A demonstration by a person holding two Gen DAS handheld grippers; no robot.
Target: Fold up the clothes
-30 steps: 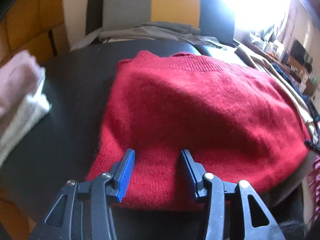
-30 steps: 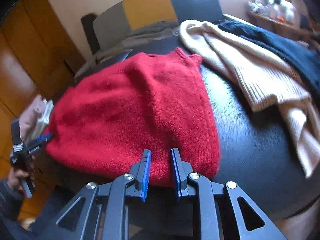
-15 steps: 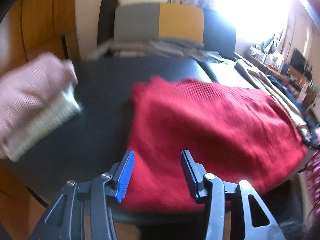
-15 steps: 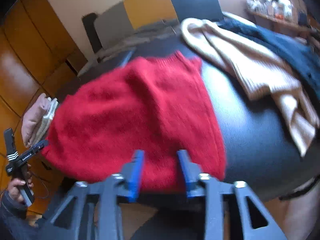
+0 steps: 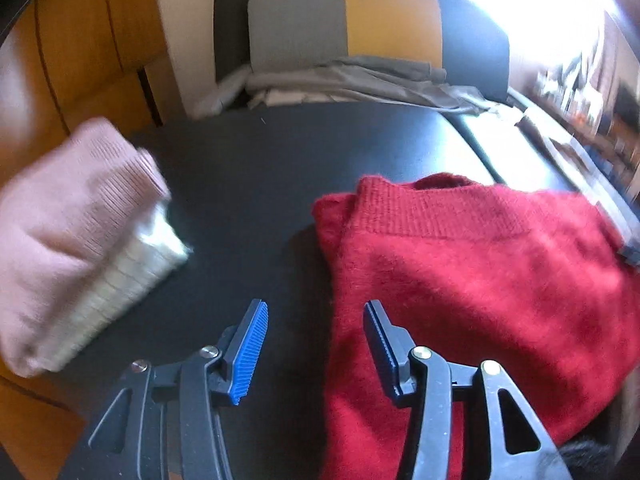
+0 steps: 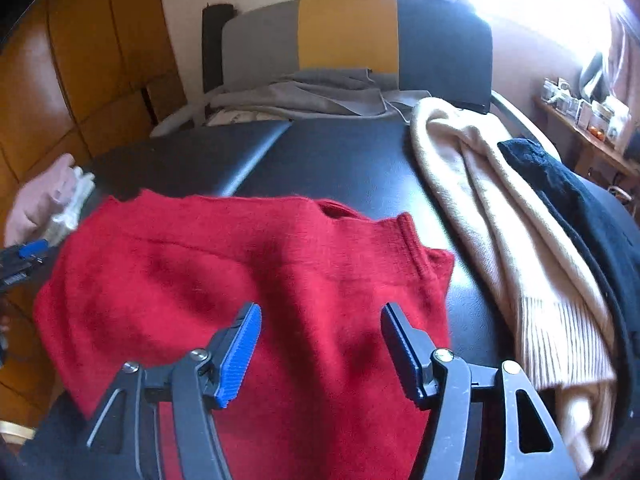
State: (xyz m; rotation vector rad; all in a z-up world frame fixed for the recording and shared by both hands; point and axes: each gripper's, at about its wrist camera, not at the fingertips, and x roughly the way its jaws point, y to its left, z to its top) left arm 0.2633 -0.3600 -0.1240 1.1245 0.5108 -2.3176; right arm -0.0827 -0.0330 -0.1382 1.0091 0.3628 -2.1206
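One red sweater [image 6: 256,280] is seen lying folded on the black surface [image 6: 340,156], near its front edge, with the ribbed neckline turned toward the far edge. Two hand-held grippers are counted. The left hand-held gripper [image 5: 316,344] is held above the left side edge of the red sweater, jaws opening, nothing pinched between the blue pads; one finger is over bare surface, the other over red knit. The right hand-held gripper [image 6: 320,344] is held above the front part of the red sweater, jaws opening, released, no fabric clamped; whether the pads brush the knit cannot be told. In the right wrist view the left hand-held gripper is glimpsed at the surface's left edge, mostly cut off. One folded stack [image 5: 72,240] is found at the left edge of the surface: two pieces counted, a pink knit on top and a whitish ribbed knit under it, blurred. One cream sweater [image 6: 500,240] is draped unfolded along the right side of the surface, and one dark navy garment [image 6: 580,208] is touching it further toward the right edge. One chair [image 6: 340,36] with grey, yellow and black panels is seen beyond the far edge, with grey cloth [image 6: 312,92] piled on it. Red sweater and stack are well apart.
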